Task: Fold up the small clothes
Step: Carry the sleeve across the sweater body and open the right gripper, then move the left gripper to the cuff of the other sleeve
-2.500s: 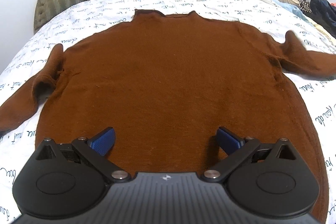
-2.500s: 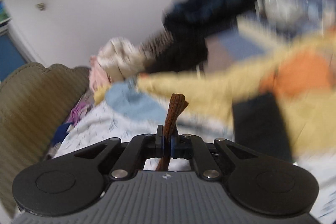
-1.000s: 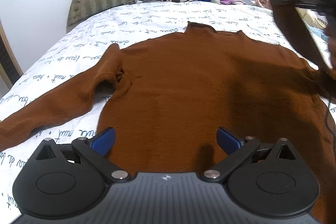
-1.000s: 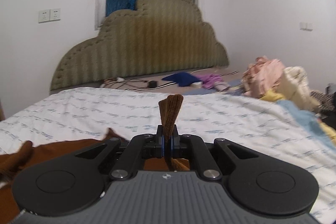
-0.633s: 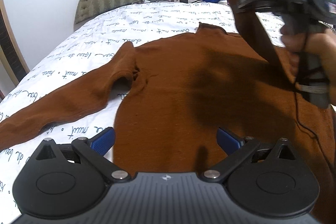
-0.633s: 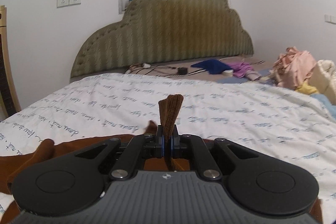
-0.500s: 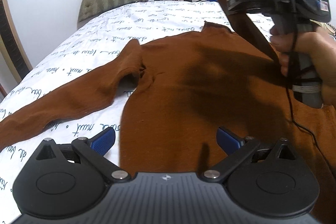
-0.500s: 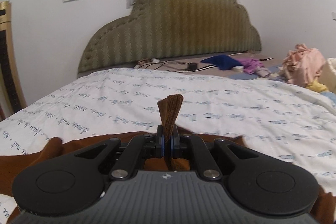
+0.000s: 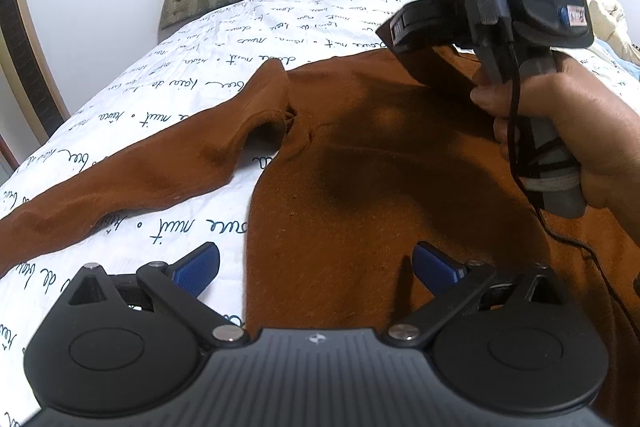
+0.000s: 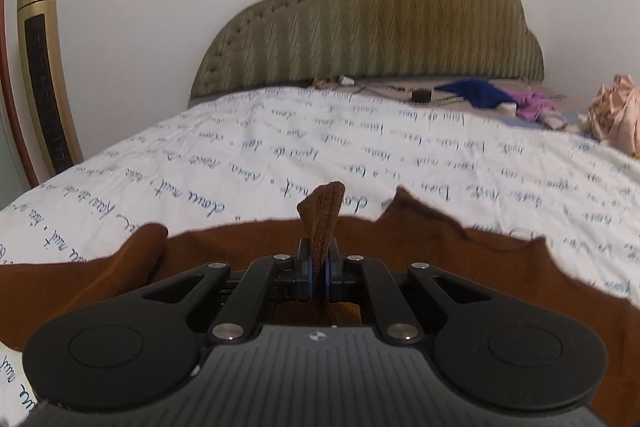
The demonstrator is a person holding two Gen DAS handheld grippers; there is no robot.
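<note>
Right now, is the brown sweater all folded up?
No. The sweater lies spread on the bed; one sleeve stretches out flat.

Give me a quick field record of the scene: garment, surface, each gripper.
garment: brown sweater lying flat, one sleeve stretched out sideways
surface: bed with script-print sheet
left gripper: open, empty, above the sweater's lower edge
right gripper: shut on the other sleeve's cuff, raised above the sweater body
headboard: olive, padded
</note>
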